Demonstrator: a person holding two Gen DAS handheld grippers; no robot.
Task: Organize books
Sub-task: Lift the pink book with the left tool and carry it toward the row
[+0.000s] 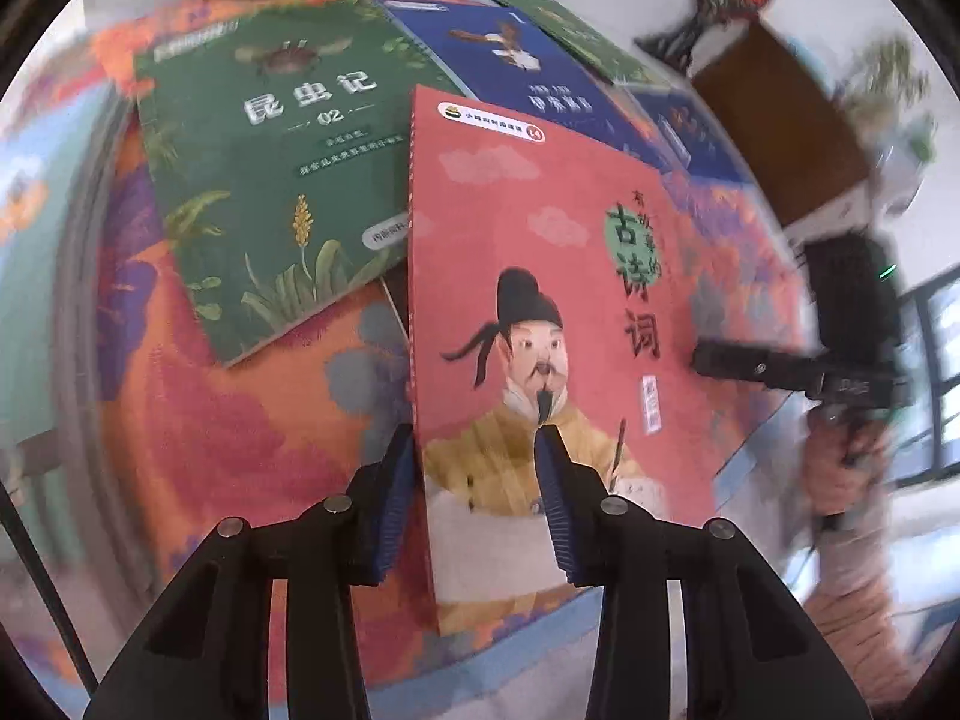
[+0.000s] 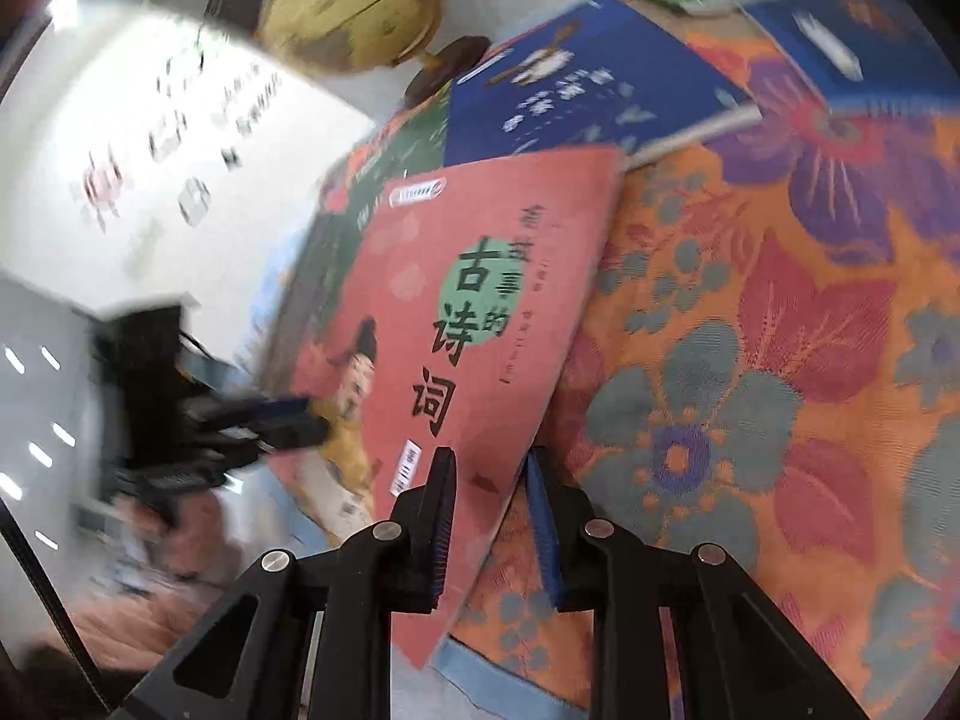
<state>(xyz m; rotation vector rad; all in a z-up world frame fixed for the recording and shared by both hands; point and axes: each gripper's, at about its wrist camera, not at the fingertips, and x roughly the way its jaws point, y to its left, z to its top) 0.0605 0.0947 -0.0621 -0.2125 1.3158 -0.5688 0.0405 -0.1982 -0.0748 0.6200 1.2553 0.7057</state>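
Both claws are on the same red poetry book now, one at each lower corner, and that's the story here: a thin, floppy paperback held from two sides so it doesn't sag. The left claw straddles the book's spine-side bottom edge, one blue pad behind the cover and the other in front, the jaws drawn narrow and pinching the book. The right claw does the same at the opposite corner, its jaws also drawn close onto the cover edge, just below the barcode.

The book stands tilted up, rising away from both claws, lifted off the floral tablecloth that covers the table. Beyond the left claw's tips, a green insect book lies flat, and further out a blue book overlaps it, with another green one past that. A globe sits at the far edge, beyond the right claw.

My read: the red one is being carried to go square on a stack, and the two-corner hold keeps it steerable. The loose, fanned books ahead look like the pile that needs tidying.
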